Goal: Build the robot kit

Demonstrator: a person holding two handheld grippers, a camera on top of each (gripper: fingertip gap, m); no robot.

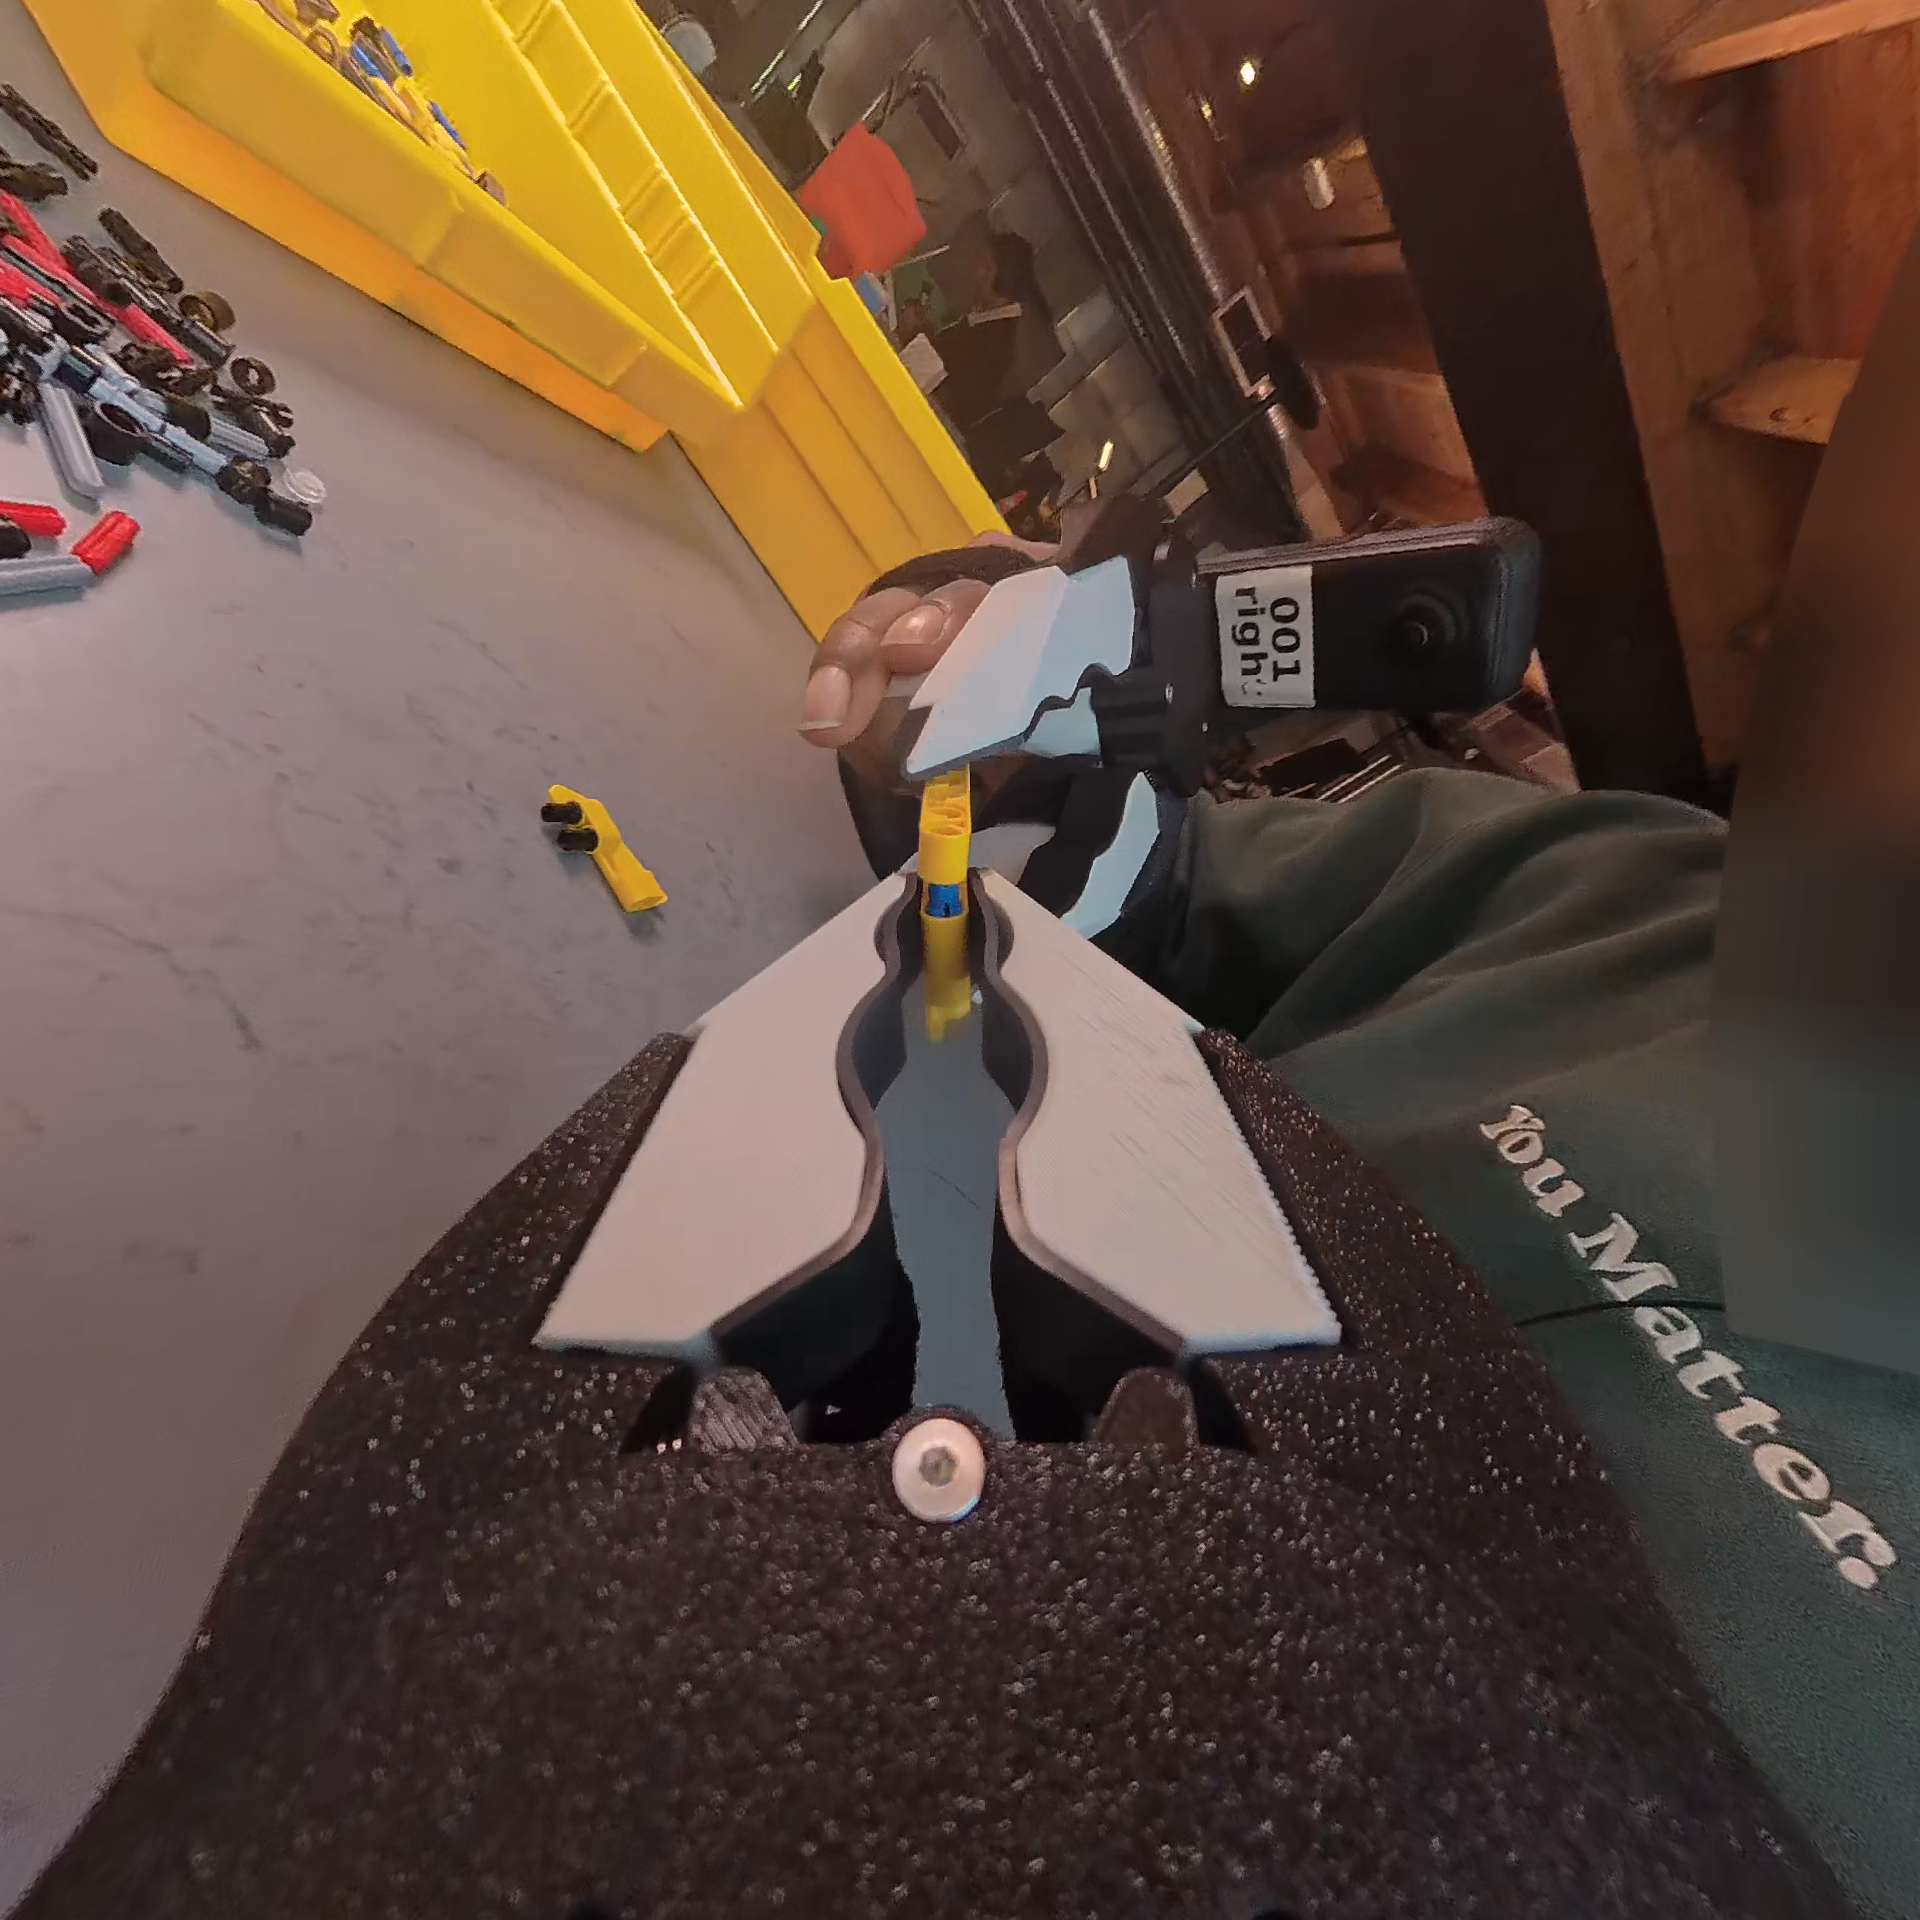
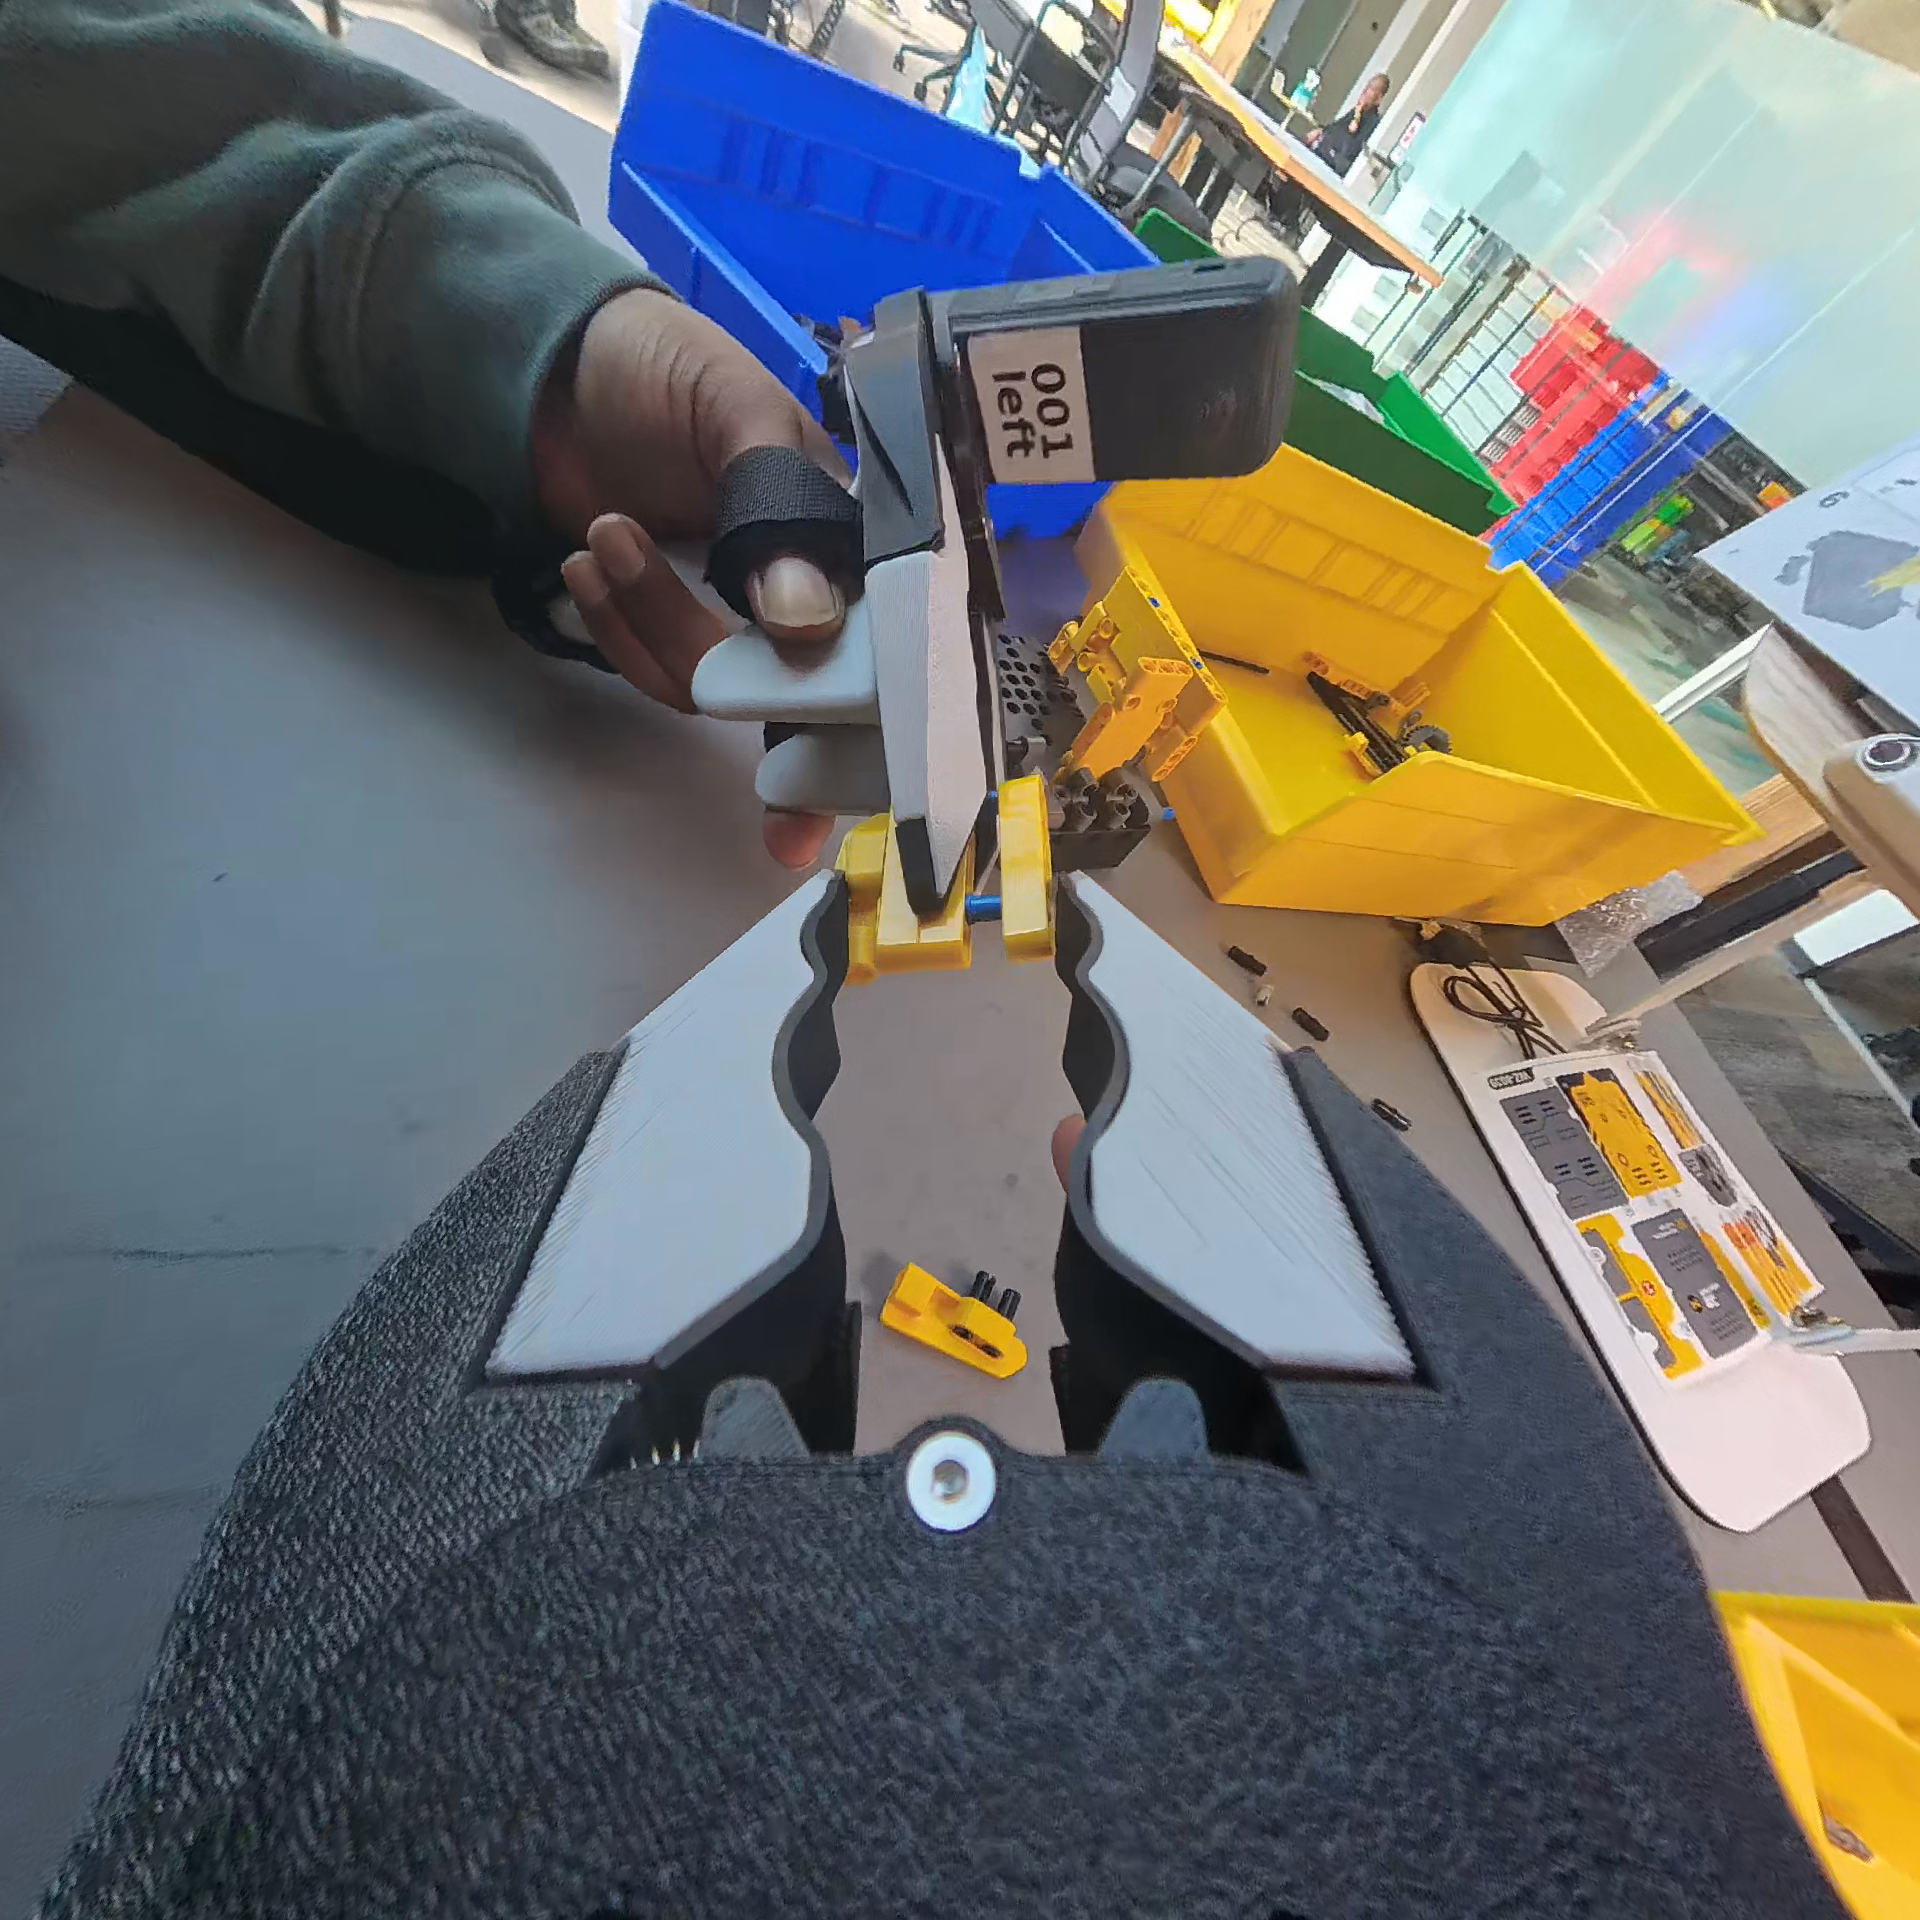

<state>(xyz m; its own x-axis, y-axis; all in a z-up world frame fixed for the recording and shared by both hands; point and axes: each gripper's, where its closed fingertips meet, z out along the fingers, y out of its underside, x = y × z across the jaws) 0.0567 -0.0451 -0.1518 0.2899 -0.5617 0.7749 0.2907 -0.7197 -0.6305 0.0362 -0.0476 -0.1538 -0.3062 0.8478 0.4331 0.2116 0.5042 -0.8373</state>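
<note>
Both grippers pinch one small yellow brick assembly [image 2: 940, 894] with a blue pin in midair above the grey table [image 2: 312, 935], left gripper [image 1: 943, 894] clamped mid-piece, right gripper [image 2: 948, 904] squeezing its outer sides.

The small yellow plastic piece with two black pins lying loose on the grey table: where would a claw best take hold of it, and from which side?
Probably across the flat yellow body of the small yellow plastic piece with two black pins, coming straight down from above. It lies flat on the grey table, clear of other parts, so both long sides are open; the black pins stick out at one end and would give a poorer hold.
</note>
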